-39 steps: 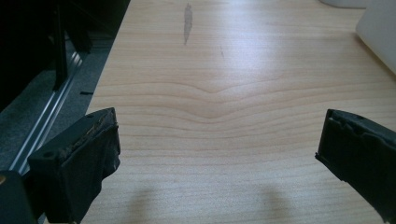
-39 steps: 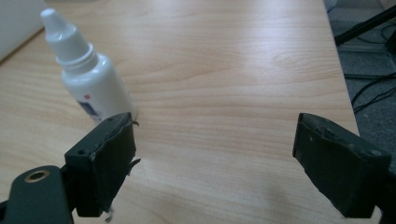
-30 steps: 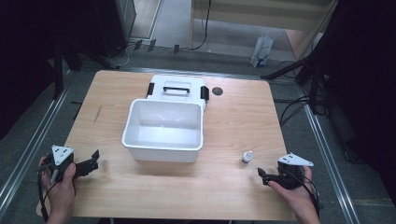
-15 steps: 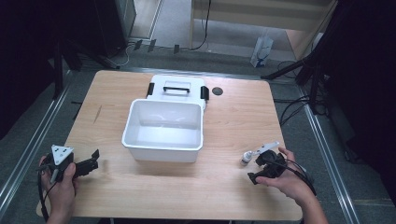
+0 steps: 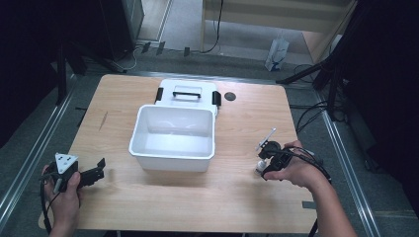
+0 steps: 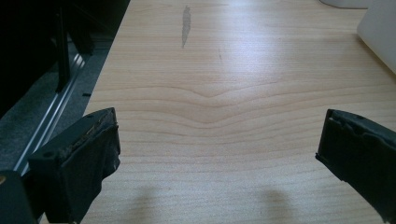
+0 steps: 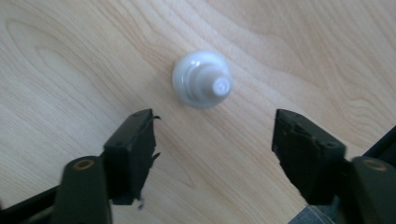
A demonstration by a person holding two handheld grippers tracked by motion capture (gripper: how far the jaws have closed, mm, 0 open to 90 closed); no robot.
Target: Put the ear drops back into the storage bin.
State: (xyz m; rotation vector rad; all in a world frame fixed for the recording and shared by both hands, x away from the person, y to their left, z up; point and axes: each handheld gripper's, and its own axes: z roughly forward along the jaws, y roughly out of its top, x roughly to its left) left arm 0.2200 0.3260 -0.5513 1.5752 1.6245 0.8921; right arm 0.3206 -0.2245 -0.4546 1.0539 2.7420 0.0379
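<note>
A small white bottle (image 7: 202, 85) with a narrow cap stands upright on the wooden table (image 5: 237, 207); I look straight down on it in the right gripper view. My right gripper (image 7: 215, 140) is open, pointing down, its jaws just short of the bottle. In the high view the bottle (image 5: 260, 167) sits right under that gripper (image 5: 264, 160) at the table's right. An open white bin (image 5: 174, 138) stands mid-table. My left gripper (image 5: 101, 168) is open near the front left corner, low over bare wood (image 6: 219, 121).
The bin's white lid (image 5: 187, 93) with a handle and black latches lies behind the bin. A small dark disc (image 5: 229, 96) sits to the lid's right. The bin's corner (image 6: 378, 32) shows in the left gripper view. The table's left edge (image 6: 100, 84) is close by.
My right gripper has moved left and forward from the front right corner and tipped downward over the bottle. The left gripper has stayed put.
</note>
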